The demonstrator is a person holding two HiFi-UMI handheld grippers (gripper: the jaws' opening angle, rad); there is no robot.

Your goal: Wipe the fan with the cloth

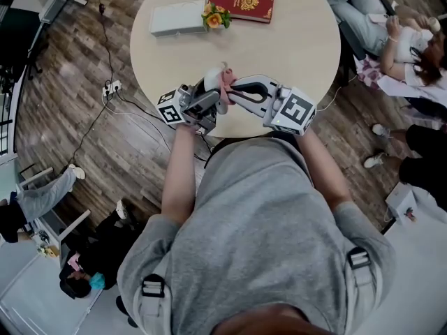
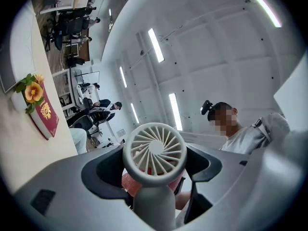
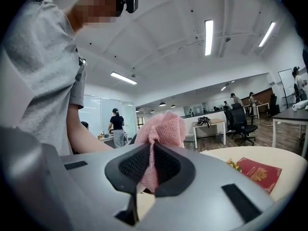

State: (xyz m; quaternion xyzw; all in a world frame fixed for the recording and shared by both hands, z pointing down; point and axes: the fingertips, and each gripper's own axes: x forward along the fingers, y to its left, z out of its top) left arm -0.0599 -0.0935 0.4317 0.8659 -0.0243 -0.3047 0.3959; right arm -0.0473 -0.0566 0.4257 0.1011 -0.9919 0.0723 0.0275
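A small white hand fan (image 2: 154,150) with a round grille stands between my left gripper's jaws, handle (image 2: 153,208) clamped, grille facing the camera. My left gripper (image 1: 207,103) is shut on it at the round table's near edge. A pink cloth (image 3: 161,134) bunches up out of my right gripper (image 3: 150,170), which is shut on it. In the head view the right gripper (image 1: 230,93) meets the left one, the pink cloth (image 1: 225,82) against the white fan (image 1: 212,79). Pink cloth (image 2: 130,182) shows behind the fan's grille in the left gripper view.
The round beige table (image 1: 293,40) bears a red book (image 1: 242,1), a white box (image 1: 177,17) and an orange flower (image 1: 216,17) at its far side. Cables and a power strip (image 1: 110,88) lie on the wood floor to the left. People sit at the right.
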